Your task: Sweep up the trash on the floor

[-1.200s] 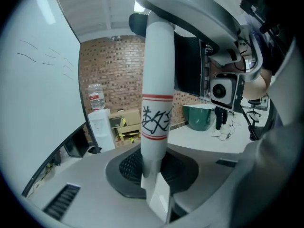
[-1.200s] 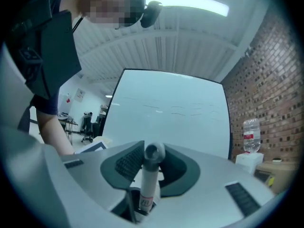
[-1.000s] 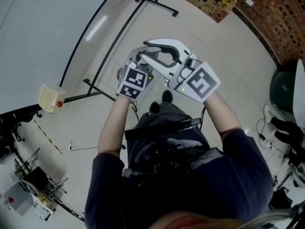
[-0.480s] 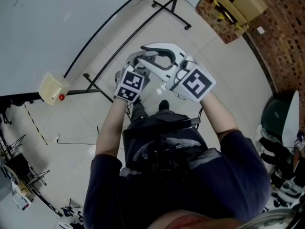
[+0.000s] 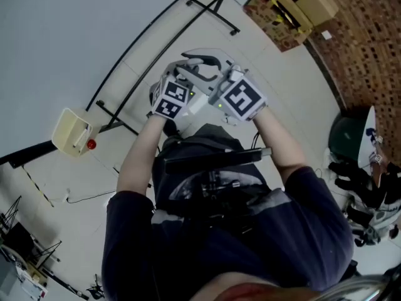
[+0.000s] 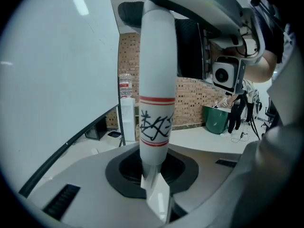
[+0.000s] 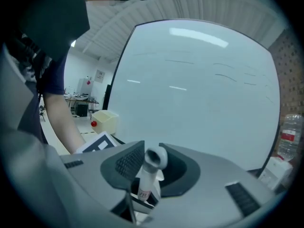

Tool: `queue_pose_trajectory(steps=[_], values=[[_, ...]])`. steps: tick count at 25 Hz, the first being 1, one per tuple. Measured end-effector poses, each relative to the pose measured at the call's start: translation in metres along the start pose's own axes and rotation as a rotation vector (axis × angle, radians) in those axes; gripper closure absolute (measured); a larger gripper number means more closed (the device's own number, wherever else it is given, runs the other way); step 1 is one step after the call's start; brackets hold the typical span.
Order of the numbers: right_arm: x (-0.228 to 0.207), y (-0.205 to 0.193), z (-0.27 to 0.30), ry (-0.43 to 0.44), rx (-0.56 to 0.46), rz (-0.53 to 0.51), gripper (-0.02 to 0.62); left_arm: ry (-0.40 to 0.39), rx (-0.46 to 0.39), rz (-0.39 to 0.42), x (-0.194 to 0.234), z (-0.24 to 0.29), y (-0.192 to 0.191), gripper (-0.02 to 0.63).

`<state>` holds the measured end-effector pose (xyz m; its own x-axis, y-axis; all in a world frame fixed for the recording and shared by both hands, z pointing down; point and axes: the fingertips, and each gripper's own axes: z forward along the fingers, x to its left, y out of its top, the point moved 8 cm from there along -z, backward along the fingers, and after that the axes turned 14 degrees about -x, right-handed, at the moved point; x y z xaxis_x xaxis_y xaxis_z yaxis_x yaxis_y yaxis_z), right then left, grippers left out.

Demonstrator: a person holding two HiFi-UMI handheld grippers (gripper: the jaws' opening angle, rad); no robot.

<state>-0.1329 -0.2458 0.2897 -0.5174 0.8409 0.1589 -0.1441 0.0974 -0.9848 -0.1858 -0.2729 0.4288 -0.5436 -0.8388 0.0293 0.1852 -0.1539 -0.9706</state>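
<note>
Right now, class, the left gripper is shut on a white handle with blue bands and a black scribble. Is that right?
No: the bands on the white handle are red, not blue, as the left gripper view shows. The left gripper is indeed shut on it, and the black scribble is there.

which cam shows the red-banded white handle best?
Left gripper view: the red-banded white handle stands clamped in the left gripper, bands and black scribble clear. Head view: hidden behind both grippers. Right gripper view: the right gripper clamps a looped handle end; same handle or not, can't tell.
</note>
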Motion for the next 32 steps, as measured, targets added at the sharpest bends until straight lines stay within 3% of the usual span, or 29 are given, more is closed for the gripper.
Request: queue_pose_trajectory(steps=[8, 16, 27, 32], values=[[0.000, -0.015, 0.043, 0.048, 0.026, -0.018, 0.486, -0.004, 0.040, -0.037, 0.033, -0.001, -0.018, 0.561], [-0.015, -0.046, 0.072, 0.134, 0.019, 0.024, 0.486, 0.093, 0.082, -0.084, 0.063, 0.002, -0.047, 0.561], [-0.027, -0.099, 0.110, 0.261, 0.155, 0.037, 0.486, 0.247, 0.166, -0.139, 0.097, 0.006, -0.103, 0.561], [-0.019, -0.112, 0.140, 0.283, 0.177, 0.045, 0.487, 0.313, 0.131, -0.177, 0.114, -0.009, -0.123, 0.561]])
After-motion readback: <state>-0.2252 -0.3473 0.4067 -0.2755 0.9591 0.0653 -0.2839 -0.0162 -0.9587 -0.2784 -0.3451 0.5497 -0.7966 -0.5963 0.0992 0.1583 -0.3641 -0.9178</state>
